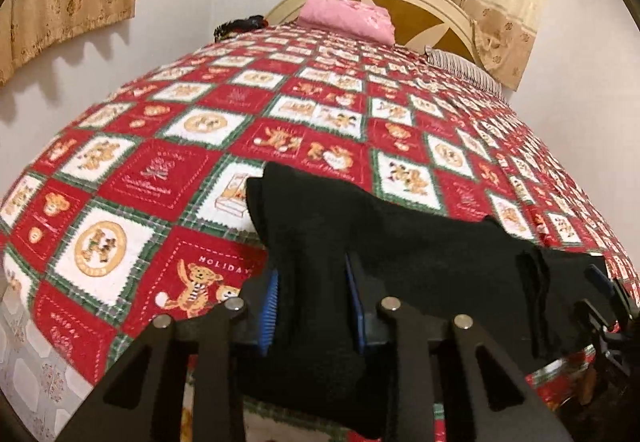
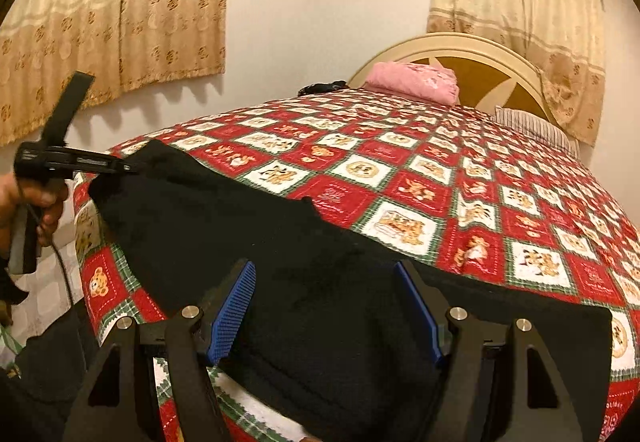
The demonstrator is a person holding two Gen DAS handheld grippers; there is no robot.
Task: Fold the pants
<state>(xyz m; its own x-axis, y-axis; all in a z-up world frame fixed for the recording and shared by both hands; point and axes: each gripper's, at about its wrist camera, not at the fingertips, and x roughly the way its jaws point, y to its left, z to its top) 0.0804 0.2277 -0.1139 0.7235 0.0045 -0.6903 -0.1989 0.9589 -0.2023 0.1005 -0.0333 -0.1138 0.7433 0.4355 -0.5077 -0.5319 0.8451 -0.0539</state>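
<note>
Black pants gripped at the foot of a quilted bed

Bedding fills both views: a red, white and green bear-print quilt [image 1: 168, 170] covers the bed, with a folded pink cloth [image 1: 348, 16] at the far end against a cream headboard [image 2: 472, 42]. A striped pillow [image 2: 532, 126] lies to the right of the pink cloth, and a small dark item [image 1: 240, 26] sits at the quilt's far left corner; what it is cannot be made out. Beige patterned curtains [image 2: 120, 10] hang on the wall behind. Nothing lies between the grippers and the cloth they work on.

The pants [image 2: 224, 218] are spread along the near edge of the quilt, with part of them hanging over the side. In the left wrist view the left gripper [image 1: 314, 298] points downward and its blue pads [image 1: 269, 298] are drawn in on a bunched fold of the black fabric. In the right wrist view that same tool appears at the pants' far left corner, held by a hand [image 2: 36, 202] around its handle, a cable trailing below.

The right gripper [image 2: 330, 306] has its jaws wide, with the black cloth lying between and beneath the fingers; the pads do not press on it.

The pants' lower edge drops out of view beneath both grippers, and the black fabric shows almost no seam or detail.
</note>
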